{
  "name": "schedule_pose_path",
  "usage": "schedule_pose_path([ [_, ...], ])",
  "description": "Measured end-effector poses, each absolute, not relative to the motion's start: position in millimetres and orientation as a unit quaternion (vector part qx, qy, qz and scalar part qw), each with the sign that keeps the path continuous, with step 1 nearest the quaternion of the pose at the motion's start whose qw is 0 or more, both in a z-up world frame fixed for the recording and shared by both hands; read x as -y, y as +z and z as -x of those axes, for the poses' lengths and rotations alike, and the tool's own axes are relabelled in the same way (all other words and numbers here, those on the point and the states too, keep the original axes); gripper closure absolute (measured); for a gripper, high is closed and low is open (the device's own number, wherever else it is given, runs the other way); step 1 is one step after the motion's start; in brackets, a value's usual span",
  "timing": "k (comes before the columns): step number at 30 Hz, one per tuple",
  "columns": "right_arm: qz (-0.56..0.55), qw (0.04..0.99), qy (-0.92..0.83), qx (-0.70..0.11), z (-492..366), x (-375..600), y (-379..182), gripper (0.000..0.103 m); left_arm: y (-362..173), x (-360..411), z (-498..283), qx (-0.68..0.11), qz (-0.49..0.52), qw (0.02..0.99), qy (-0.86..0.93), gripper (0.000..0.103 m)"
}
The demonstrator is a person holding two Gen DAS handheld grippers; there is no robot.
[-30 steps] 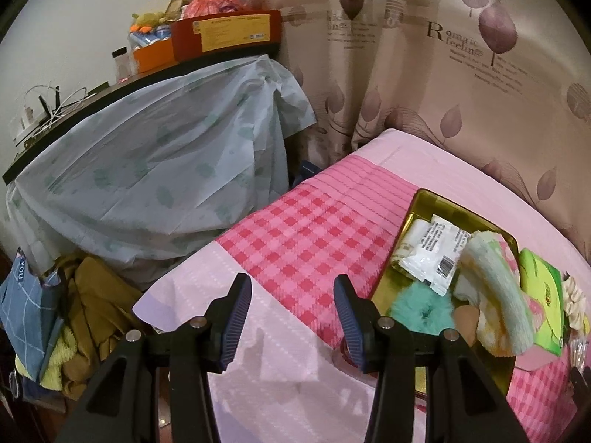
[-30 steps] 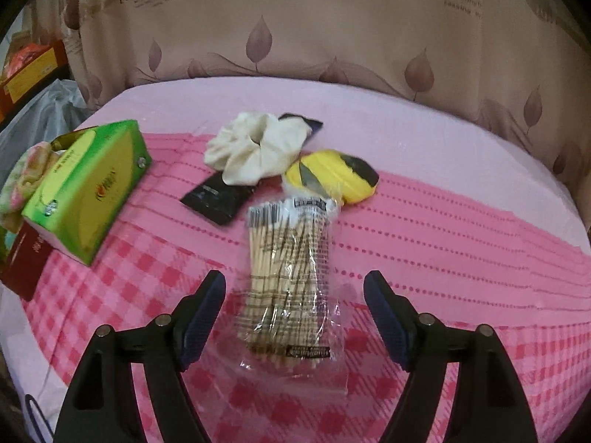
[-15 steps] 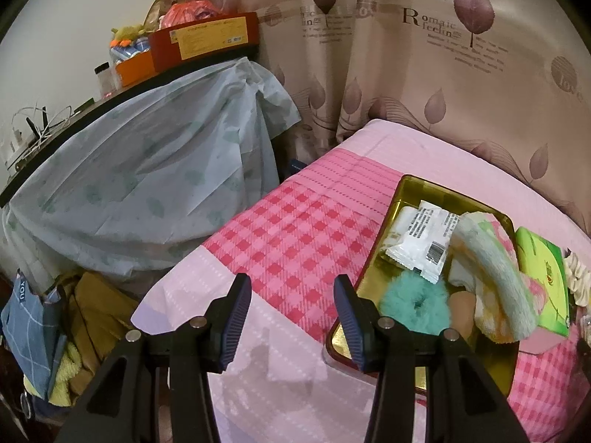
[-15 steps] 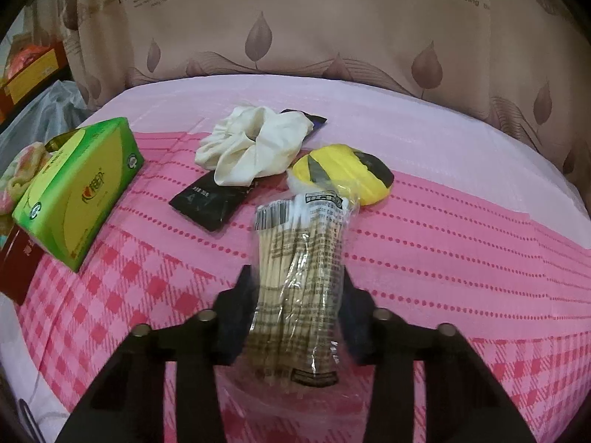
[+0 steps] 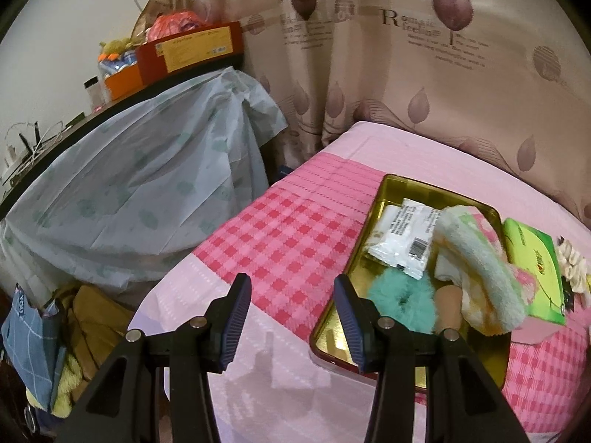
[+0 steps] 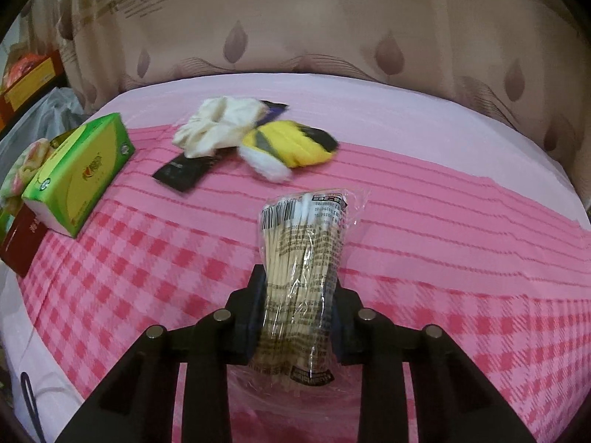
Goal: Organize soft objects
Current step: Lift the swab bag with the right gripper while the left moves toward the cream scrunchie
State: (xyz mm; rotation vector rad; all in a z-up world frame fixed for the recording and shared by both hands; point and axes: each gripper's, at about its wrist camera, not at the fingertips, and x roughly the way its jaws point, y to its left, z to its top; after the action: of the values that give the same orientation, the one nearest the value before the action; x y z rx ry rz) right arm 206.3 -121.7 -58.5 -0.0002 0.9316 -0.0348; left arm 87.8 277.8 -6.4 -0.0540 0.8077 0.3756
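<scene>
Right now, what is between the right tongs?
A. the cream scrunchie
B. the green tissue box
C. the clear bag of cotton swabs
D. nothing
C: in the right wrist view the right tongs are closing on the clear bag of cotton swabs, their pads pressed on both its sides; the green tissue box and the cream scrunchie lie apart on the bed cover.

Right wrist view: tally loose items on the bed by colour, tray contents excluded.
White: 1, scrunchie
Black: 1, sachet
Yellow and black: 1, soft piece
Green: 1, tissue pack
Dark red: 1, flat box
Clear: 1, cotton swab bag, right gripper closing on it
Total: 6
</scene>
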Motion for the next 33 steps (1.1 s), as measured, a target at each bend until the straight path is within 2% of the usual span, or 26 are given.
schedule_pose_path([
  [19,-0.042,0.894,-0.051,-0.442,-199,170,-60,0.076,-2,-257,-86,-0.387,-0.001,0.911,0.144,0.056],
  [29,-0.046,0.895,-0.049,-0.441,-199,171,-61,0.075,21,-183,-86,-0.373,-0.055,0.925,0.054,0.055],
  [31,-0.046,0.895,-0.049,-0.441,-199,170,-60,0.075,27,-159,-89,-0.367,-0.063,0.928,0.025,0.050],
  [32,-0.046,0.895,-0.049,-0.441,-199,170,-60,0.075,28,-148,-90,-0.364,-0.068,0.929,0.012,0.043],
  [33,-0.046,0.895,-0.049,-0.441,-199,170,-60,0.075,31,-134,-92,-0.361,-0.074,0.930,-0.003,0.042],
])
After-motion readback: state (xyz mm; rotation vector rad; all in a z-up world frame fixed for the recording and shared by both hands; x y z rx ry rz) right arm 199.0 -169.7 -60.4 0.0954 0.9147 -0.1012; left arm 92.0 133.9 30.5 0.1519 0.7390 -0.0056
